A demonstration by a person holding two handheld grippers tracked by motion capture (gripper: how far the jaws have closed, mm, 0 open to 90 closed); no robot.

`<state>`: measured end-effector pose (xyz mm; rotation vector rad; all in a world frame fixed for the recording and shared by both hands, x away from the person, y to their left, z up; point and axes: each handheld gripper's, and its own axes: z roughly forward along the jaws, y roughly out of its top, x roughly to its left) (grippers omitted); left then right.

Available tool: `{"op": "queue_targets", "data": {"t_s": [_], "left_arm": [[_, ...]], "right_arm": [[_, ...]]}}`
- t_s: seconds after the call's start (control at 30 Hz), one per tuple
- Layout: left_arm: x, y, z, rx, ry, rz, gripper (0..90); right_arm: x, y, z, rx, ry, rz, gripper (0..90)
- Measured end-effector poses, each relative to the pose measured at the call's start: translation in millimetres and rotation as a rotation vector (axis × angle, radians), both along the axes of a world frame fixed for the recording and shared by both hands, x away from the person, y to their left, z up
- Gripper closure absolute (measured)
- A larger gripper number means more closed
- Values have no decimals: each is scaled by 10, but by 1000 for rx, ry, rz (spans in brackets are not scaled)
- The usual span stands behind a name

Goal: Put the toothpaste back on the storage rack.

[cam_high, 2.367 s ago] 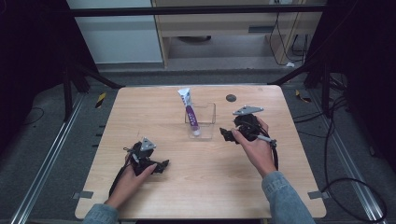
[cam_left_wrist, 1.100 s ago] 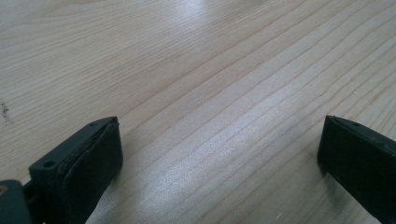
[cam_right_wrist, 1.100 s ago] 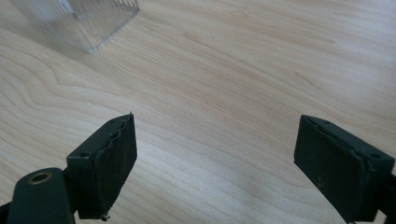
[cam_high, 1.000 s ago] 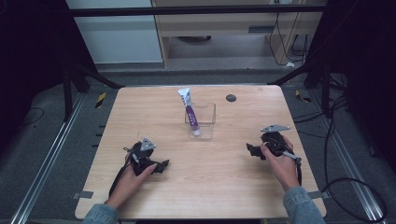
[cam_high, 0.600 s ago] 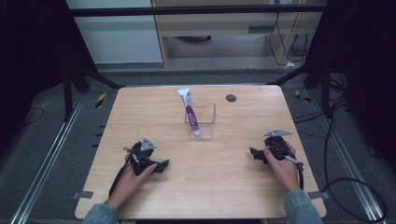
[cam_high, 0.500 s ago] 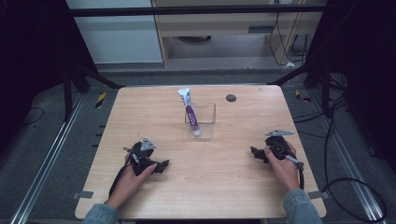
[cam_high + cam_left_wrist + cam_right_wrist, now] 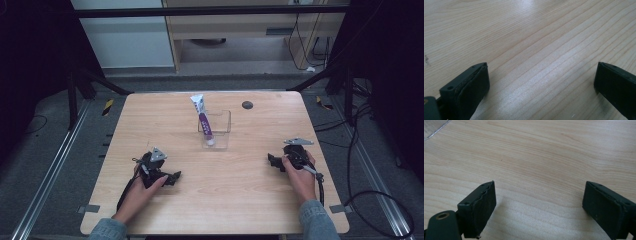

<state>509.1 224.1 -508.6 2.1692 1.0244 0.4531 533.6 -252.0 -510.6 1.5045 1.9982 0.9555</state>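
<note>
- Our left tool (image 7: pixel 172 178) rests on the wooden desk (image 7: pixel 240 200) near its front left part, with our left hand (image 7: pixel 142 187) wrapped around it; in the left gripper view its two black jaws stand spread wide, with nothing but bare wood grain between them.
- Our right tool (image 7: pixel 272 161) lies on the desk at the front right, held by our right hand (image 7: pixel 301 172); in the right gripper view its jaws are likewise spread far apart and hold nothing, with pale wood between them.
- A grey three-cornered plate sits on top of each tool, and a dark cable trails back from the right one along the forearm.
- Between the two tools, farther back toward the middle of the desk, stands a clear box (image 7: pixel 216 130).
- A toothpaste tube (image 7: pixel 203 117), white with a purple stripe, leans inside that box, its upper end poking out over the rear left rim and its lower end down at the front.
- Both tools are well apart from the box and the tube, and touch neither.
- A small dark round thing (image 7: pixel 247 105) lies on the desk behind the box, to its right; we cannot tell what it is.
- Denim sleeves show at the bottom edge of the high view.
</note>
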Motion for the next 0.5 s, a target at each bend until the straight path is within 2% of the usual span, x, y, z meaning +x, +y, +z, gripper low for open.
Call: {"op": "queue_targets", "data": {"t_s": [0.13,0.23,0.4,0.5], "left_arm": [[0,0,0,0,0,0,0],[0,0,0,0,0,0,0],[-1,0,0,0,0,0,0],[-2,0,-1,0,-1,0,0]], "right_arm": [[7,25,1,-8,4,-6,109],[9,67,-6,-56,4,2,100],[9,73,-5,-58,5,8,98],[14,109,-8,-57,10,-29,58]]}}
